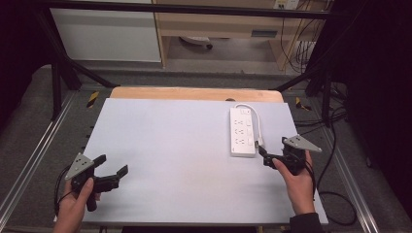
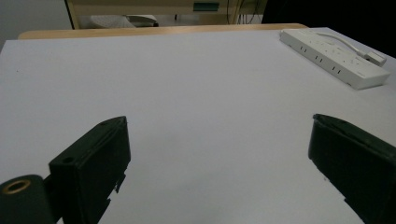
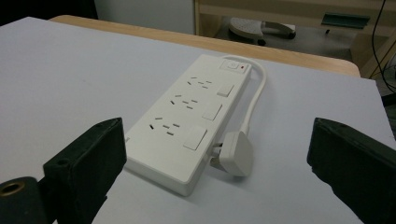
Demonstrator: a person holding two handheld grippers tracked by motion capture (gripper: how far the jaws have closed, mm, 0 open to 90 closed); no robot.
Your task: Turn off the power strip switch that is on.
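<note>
The power strip (image 1: 242,132) lies flat on the far right part of the tabletop (image 1: 170,145), its long side running away from the person. It is white, with three rows of sockets and a switch beside each row, plus a main button with a small red light at its far end. Its white cord (image 3: 256,95) leaves that far end, curves along the right side of the strip and ends in a white plug (image 3: 236,153), which lies on the tabletop just beside the strip's near right corner, its pins pointing toward the strip.

The right tongs (image 1: 265,156), held in the person's right hand (image 1: 297,182), hover close to the near end of the strip and the plug. Their jaws stand wide apart, holding nothing.

The left tongs (image 1: 112,170), in the left hand (image 1: 77,201), sit low over the near left part of the tabletop, well apart from the strip. Their jaws also stand wide apart, holding nothing.
</note>
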